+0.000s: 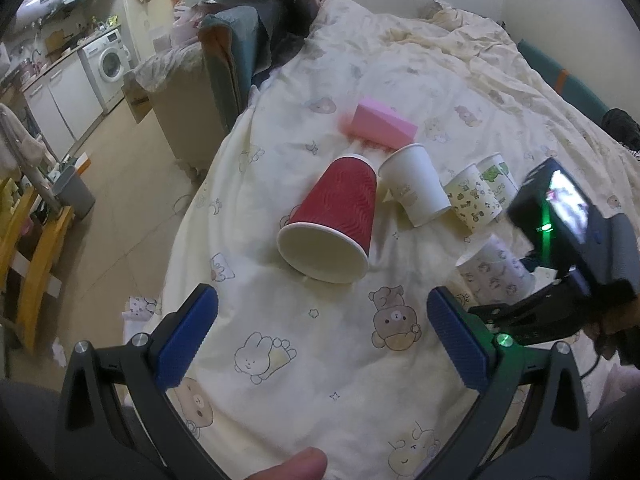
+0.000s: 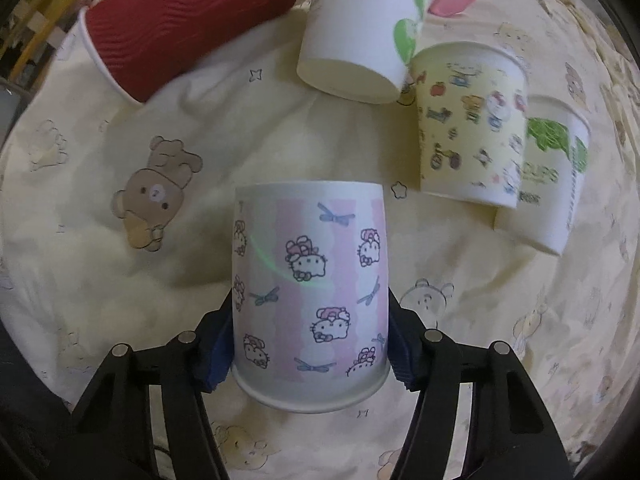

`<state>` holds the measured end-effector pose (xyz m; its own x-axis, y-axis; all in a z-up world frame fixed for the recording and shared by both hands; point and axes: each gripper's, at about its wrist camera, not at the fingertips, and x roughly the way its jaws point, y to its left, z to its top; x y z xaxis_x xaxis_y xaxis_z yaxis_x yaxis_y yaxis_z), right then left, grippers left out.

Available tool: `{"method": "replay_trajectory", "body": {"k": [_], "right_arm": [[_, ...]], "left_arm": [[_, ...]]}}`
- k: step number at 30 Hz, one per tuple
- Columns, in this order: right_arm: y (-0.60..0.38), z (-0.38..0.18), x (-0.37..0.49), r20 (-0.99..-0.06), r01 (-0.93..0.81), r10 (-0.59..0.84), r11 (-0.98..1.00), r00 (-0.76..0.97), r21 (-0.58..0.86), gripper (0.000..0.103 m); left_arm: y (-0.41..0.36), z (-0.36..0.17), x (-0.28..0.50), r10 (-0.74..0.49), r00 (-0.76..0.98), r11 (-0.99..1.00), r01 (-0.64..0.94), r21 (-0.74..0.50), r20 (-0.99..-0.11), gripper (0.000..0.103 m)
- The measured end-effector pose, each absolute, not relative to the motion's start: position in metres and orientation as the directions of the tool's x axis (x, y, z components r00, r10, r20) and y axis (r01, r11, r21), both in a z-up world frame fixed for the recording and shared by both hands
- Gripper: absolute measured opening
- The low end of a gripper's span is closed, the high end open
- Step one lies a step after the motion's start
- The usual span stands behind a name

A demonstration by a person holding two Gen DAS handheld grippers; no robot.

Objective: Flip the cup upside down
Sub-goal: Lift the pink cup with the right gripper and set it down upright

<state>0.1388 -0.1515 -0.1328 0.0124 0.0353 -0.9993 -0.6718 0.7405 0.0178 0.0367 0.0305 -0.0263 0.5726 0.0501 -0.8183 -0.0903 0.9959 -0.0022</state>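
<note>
My right gripper (image 2: pixel 310 344) is shut on a pink Hello Kitty paper cup (image 2: pixel 310 292), its blue pads pressing both sides near the rim. The rim points toward the camera and the base away. The same cup (image 1: pixel 494 270) shows in the left wrist view under the right gripper's body (image 1: pixel 568 236). My left gripper (image 1: pixel 322 312) is open and empty over the bedsheet, in front of a red ribbed cup (image 1: pixel 340 216) that lies on its side with its mouth toward me.
Several other paper cups stand in a row on the bed: a white one (image 2: pixel 360 36), a yellow cartoon one (image 2: pixel 472 120) and a green-print one (image 2: pixel 552 176). A pink box (image 1: pixel 384 126) lies behind them. The bed's edge and floor (image 1: pixel 132 184) are at the left.
</note>
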Motion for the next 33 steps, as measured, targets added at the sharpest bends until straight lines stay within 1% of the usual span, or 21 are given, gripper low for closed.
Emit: {"method": "replay_trajectory", "body": {"k": [5,11,15,18,20,23,29,33], "right_arm": [[-0.174,-0.099,0.14,-0.991,-0.607,0.127,0.791,0.036,0.079,0.065],[-0.208,-0.06,0.122,-0.966,-0.494,0.251,0.848,0.06,0.19,0.065],[-0.219,-0.055,0.066,-0.935,-0.394,0.349,0.87,0.065,0.297,0.065],[-0.2,-0.071,0.041,-0.909,-0.315,0.412,0.873,0.07,0.371,0.065],[-0.189,-0.075,0.019,-0.878,-0.234,0.471,0.866,0.084,0.442,0.065],[-0.191,-0.098,0.008,-0.839,-0.095,0.536,0.844,0.091,0.529,0.065],[-0.186,-0.127,0.002,-0.838,0.027,0.538,0.84,0.092,0.542,0.065],[-0.174,-0.144,0.006,-0.856,-0.004,0.518,0.856,0.011,0.518,0.065]], "left_arm": [[0.026,-0.025,0.034,0.048,0.583,0.997,-0.076,0.004,-0.811,0.103],[0.024,-0.017,0.027,0.045,0.607,0.998,-0.065,0.007,-0.793,0.103],[0.023,-0.012,0.02,0.049,0.615,0.998,-0.063,0.013,-0.787,0.103],[0.023,-0.01,0.015,0.068,0.614,0.997,-0.062,0.038,-0.786,0.103],[0.025,-0.008,0.011,0.074,0.615,0.997,-0.067,0.041,-0.785,0.103],[0.03,-0.008,0.01,0.073,0.605,0.997,-0.076,0.034,-0.793,0.103],[0.035,-0.012,0.01,0.067,0.584,0.996,-0.087,0.02,-0.809,0.103],[0.036,-0.013,0.011,0.056,0.58,0.996,-0.084,0.009,-0.812,0.103]]}}
